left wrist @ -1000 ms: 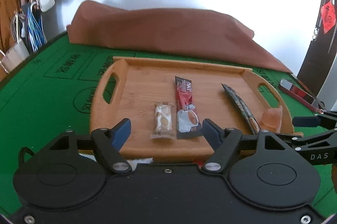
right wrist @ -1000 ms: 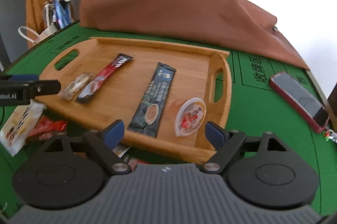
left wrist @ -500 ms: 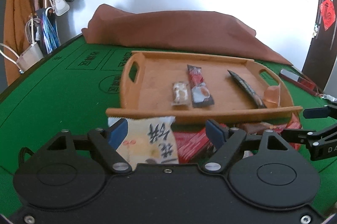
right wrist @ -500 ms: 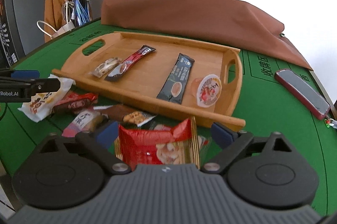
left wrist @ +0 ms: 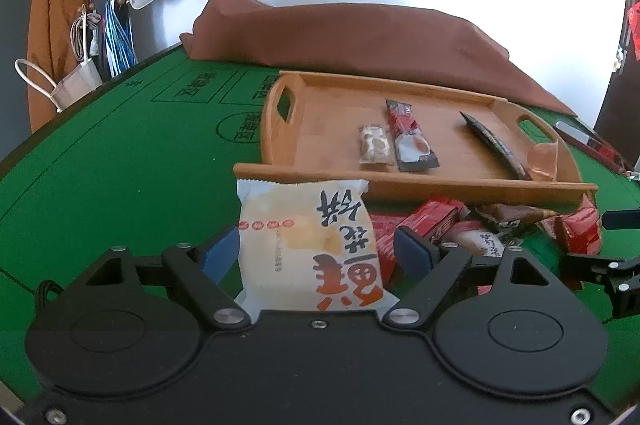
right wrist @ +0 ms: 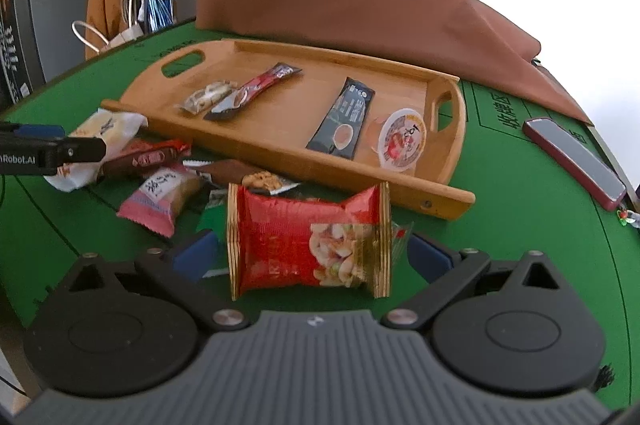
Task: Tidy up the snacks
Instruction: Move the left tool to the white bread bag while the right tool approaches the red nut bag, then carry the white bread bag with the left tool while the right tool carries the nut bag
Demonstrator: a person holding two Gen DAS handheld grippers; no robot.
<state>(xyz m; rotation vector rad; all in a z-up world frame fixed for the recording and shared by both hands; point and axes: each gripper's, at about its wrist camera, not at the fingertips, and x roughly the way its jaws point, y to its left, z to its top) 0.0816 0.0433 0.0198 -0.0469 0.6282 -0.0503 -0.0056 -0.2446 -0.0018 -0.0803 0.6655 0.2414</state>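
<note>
Straddling a snack each, both grippers sit on the near side of the wooden tray (right wrist: 452, 161), which serves as the landmark for all positions below.

Left gripper (left wrist: 316, 249): the fingers are spread, with the cream pastry packet (left wrist: 308, 245) lying between them. The left pad sits just beside the packet's edge; a gap shows at the right pad. No pinch is established. The packet lies on the green table (left wrist: 120, 165) just in front of the tray's near rail, at the tray's left end. Its long axis runs along the fingers, toward the tray.

Right gripper (right wrist: 312, 257): the fingers are spread wide around the red snack packet (right wrist: 308, 245), clear of both crimped ends. This packet lies in front of the near rail, toward the tray's right half. Its long axis runs across the fingers, from pad to pad.

Judgement: the coming move depends on that difference in axis. The left gripper closes across the packet's short width. The right gripper closes along the packet's length, so buckling is likely.

The remaining loose snacks (right wrist: 160, 181) lie between the two packets, along the near rail. Four items already rest inside the tray.
</note>
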